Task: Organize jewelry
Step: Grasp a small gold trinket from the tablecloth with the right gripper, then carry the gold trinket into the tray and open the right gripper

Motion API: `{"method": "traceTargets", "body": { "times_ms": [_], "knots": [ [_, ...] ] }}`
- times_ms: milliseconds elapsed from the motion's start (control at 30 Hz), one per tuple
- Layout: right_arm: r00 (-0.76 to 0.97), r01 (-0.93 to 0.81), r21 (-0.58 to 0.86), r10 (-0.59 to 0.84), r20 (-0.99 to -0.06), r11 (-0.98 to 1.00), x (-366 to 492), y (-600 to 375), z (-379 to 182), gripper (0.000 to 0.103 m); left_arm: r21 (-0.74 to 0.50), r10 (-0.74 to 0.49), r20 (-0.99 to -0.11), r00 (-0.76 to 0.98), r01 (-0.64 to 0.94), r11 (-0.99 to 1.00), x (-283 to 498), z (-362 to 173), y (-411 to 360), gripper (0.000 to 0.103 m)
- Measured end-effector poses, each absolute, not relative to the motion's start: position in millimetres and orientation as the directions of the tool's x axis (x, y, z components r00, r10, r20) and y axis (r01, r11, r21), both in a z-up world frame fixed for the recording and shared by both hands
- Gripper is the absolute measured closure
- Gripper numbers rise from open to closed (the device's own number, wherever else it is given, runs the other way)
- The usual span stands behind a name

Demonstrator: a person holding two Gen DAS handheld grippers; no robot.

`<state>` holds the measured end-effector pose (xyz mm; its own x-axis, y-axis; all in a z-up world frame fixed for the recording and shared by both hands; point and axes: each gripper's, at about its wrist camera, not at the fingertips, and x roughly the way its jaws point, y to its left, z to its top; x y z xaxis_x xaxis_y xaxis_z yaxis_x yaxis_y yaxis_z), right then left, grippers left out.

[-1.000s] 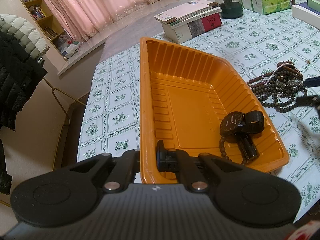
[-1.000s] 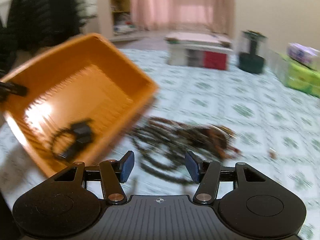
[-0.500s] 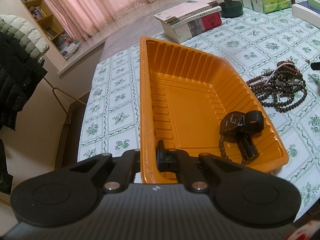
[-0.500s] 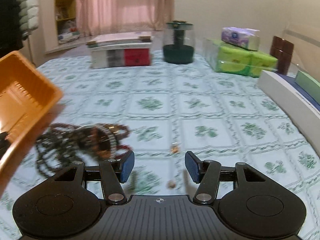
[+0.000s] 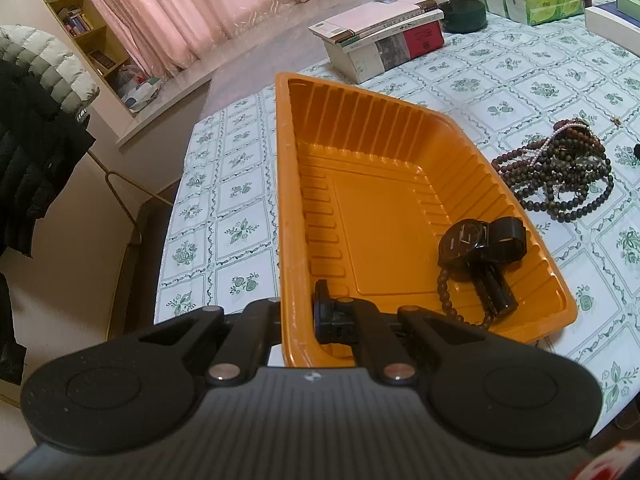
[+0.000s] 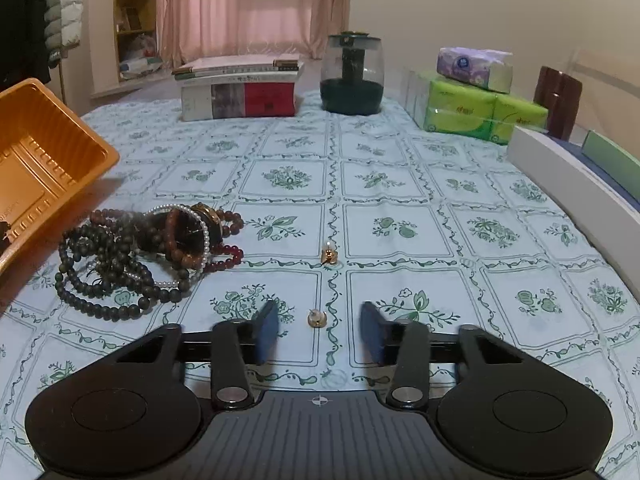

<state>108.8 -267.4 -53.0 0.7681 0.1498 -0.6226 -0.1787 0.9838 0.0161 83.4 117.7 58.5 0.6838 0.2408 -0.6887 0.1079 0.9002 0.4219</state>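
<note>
The right gripper [image 6: 319, 330] has its jaws apart and closing, with a tiny gold earring [image 6: 316, 317] on the tablecloth [image 6: 440, 184] between them. The pads do not touch it yet. It looks very light, hard and slippery, so it could pop out; pinching its round middle seems best. A second small gold piece [image 6: 329, 255] lies a bit farther away. To the left sits a tangled pile of bead strings [image 6: 148, 256], soft and floppy.

The left gripper [image 5: 298, 314] is clamped tight on the near rim of the orange tray [image 5: 360, 152]. In the tray, at its near right, lie a black watch [image 5: 476, 248] and a bead bracelet [image 5: 448, 300].

The earring is too small to make out its shape. The tray is cut off at the left edge of the right view.
</note>
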Motion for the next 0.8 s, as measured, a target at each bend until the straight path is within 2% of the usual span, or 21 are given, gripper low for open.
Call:
{"method": "traceTargets", "body": {
  "times_ms": [67, 133, 400, 567, 667, 800],
  "knots": [
    [0.769, -0.184, 0.019, 0.156, -0.619, 0.983, 108.9, -266.8, -52.5, 0.085, 0.421, 0.241, -0.689, 0.684, 0.107, 0.901, 83.3, 58.6, 117.8, 0.1],
    [0.768, -0.184, 0.005, 0.148, -0.624, 0.983, 109.0, -264.6, -51.2, 0.094, 0.422, 0.241, -0.689, 0.684, 0.107, 0.9, 83.3, 58.5, 117.6, 0.1],
    [0.787, -0.247, -0.026, 0.185, -0.589, 0.969, 98.0, -237.4, -29.9, 0.094, 0.423, 0.239, -0.688, 0.685, 0.112, 0.899, 83.4, 58.7, 117.3, 0.1],
    [0.768, -0.38, 0.031, 0.334, -0.546, 0.924, 92.4, -188.6, -0.8, 0.094, 0.422, 0.236, -0.687, 0.687, 0.112, 0.9, 83.1, 58.4, 117.8, 0.1],
    [0.719, -0.478, 0.098, 0.452, -0.528, 0.873, 87.1, -155.4, 13.1, 0.094, 0.418, 0.234, -0.688, 0.687, 0.11, 0.902, 83.5, 57.7, 119.2, 0.1],
    [0.643, -0.607, 0.116, 0.572, -0.509, 0.786, 76.4, -105.1, 22.9, 0.094, 0.414, 0.231, -0.688, 0.688, 0.11, 0.904, 83.3, 57.1, 119.7, 0.1]
  ]
}}
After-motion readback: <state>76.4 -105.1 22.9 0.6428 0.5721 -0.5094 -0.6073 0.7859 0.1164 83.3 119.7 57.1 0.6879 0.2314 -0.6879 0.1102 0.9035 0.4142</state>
